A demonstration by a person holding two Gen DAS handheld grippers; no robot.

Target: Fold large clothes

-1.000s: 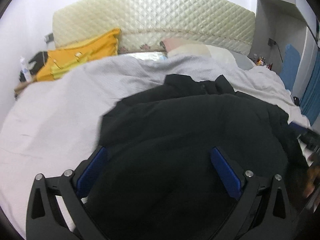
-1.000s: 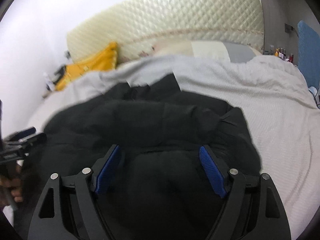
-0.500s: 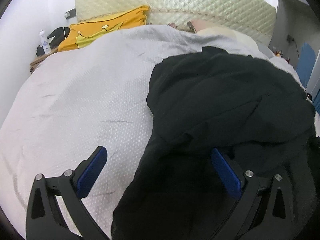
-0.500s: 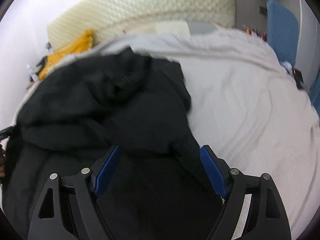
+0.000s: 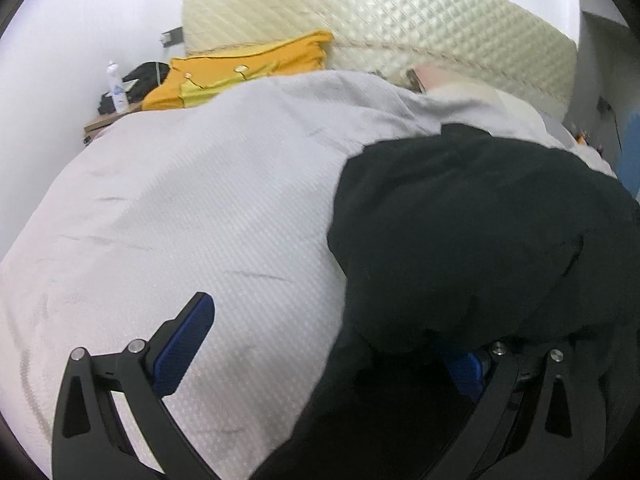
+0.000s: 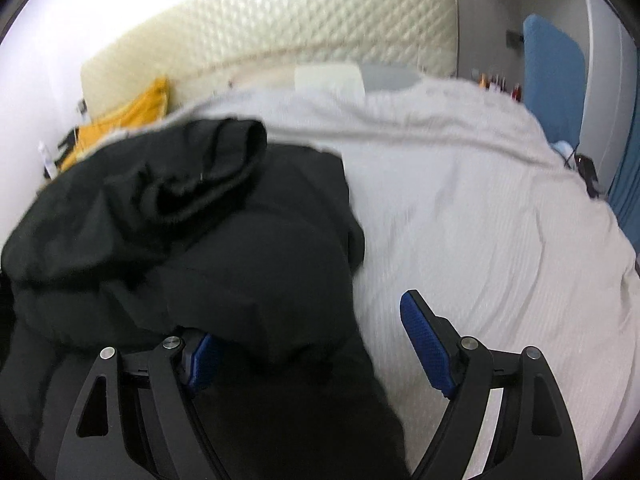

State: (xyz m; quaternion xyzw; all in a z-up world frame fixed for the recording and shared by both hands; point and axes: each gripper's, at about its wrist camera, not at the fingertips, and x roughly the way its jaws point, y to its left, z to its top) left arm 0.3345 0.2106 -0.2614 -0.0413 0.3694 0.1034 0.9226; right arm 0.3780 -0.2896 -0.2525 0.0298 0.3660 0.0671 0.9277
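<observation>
A large black garment (image 5: 472, 232) lies bunched on a bed with a pale grey cover (image 5: 192, 208). In the left wrist view it fills the right side and drapes over my right fingertip. My left gripper (image 5: 324, 344) is open, its jaws wide apart at the garment's left edge. In the right wrist view the garment (image 6: 192, 240) fills the left side, its collar rumpled at the far end. My right gripper (image 6: 312, 344) is open at the garment's right edge, with cloth over its left fingertip.
A quilted cream headboard (image 5: 400, 28) stands at the far end, with an orange cushion (image 5: 240, 68) and pale pillows (image 6: 332, 76). A bedside shelf with a bottle (image 5: 114, 84) is far left. A blue chair (image 6: 552, 80) stands right of the bed.
Both grippers have moved apart, from over the middle of the garment to its left and right edges. The garment has been bunched or folded up into a narrower heap.
</observation>
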